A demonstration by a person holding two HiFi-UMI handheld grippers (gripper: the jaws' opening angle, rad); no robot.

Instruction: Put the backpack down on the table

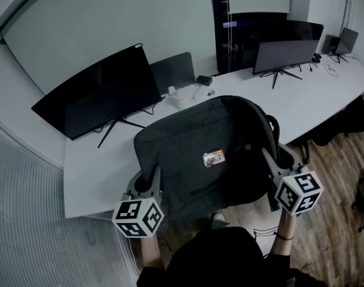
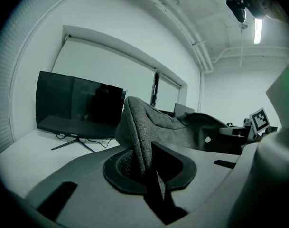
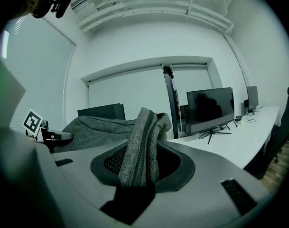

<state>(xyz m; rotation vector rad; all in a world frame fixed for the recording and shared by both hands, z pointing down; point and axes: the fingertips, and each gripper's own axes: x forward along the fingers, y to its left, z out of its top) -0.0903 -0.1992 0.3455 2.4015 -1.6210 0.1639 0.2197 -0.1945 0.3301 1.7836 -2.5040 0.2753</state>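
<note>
A dark grey fabric backpack (image 1: 208,151) with a small tag on its face hangs flat between my two grippers, over the near edge of the white table (image 1: 98,172). My left gripper (image 1: 147,183) is shut on the backpack's left edge; the left gripper view has the grey fabric (image 2: 137,137) pinched between the jaws. The right gripper (image 1: 272,167) is shut on the right edge, where a thick fold of fabric (image 3: 140,146) fills the jaws. I cannot tell if the backpack's far end touches the table.
A large black monitor (image 1: 101,94) stands on the table at the left, a second monitor (image 1: 286,54) at the back right. Small items and cables (image 1: 190,91) lie behind the backpack. Black chairs (image 1: 349,121) stand at the right on the wooden floor.
</note>
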